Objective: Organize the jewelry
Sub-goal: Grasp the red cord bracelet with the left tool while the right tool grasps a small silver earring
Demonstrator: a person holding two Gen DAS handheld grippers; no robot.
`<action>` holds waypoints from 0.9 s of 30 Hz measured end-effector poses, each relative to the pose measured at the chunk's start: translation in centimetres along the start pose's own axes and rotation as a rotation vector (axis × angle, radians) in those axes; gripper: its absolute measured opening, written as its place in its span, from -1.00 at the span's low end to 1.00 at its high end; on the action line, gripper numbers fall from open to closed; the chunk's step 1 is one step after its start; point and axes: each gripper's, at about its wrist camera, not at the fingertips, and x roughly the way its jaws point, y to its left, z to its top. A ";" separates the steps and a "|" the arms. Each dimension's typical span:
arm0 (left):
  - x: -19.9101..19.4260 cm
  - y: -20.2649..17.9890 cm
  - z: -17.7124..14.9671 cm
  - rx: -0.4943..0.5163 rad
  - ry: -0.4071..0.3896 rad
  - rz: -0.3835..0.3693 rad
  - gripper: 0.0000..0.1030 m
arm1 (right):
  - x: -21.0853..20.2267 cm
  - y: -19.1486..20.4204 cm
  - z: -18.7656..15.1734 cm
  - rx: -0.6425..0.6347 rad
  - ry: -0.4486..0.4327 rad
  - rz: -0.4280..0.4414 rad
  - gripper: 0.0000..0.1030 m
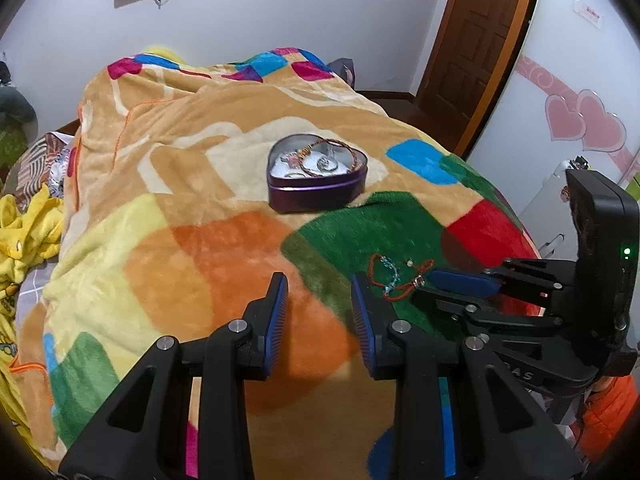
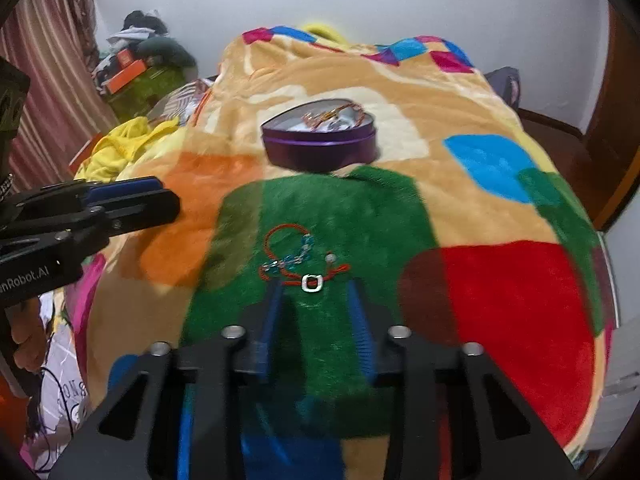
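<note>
A purple heart-shaped tin [image 1: 317, 184] stands open on the patchwork blanket, holding bracelets and rings; it also shows in the right wrist view [image 2: 320, 144]. A red cord bracelet with blue beads and a silver square clasp [image 2: 304, 262] lies on the green patch; it also shows in the left wrist view [image 1: 394, 276]. My right gripper [image 2: 316, 300] is open, its fingertips just short of the clasp, low over the blanket. My left gripper [image 1: 319, 296] is open and empty, to the left of the bracelet, above the orange patch.
The blanket [image 1: 180, 208] covers a bed. Yellow clothes [image 1: 24, 236] lie at its left side. A brown door [image 1: 472, 40] is at the back right and a white cabinet with pink hearts [image 1: 580, 120] at the right. Clutter and boxes [image 2: 136, 68] sit by a curtain.
</note>
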 end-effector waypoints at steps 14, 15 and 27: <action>3.2 -2.3 -0.1 0.020 0.077 -0.079 -0.38 | 0.0 -0.4 -0.2 -0.014 -0.026 -0.002 -0.82; 3.6 -2.5 -0.1 0.019 0.084 -0.087 -0.38 | -0.2 -0.6 -0.2 -0.009 -0.029 -0.003 -0.82; 5.9 -3.6 -0.2 0.016 0.112 -0.101 -0.65 | -1.7 -2.7 -0.2 0.041 -0.057 -0.022 -0.82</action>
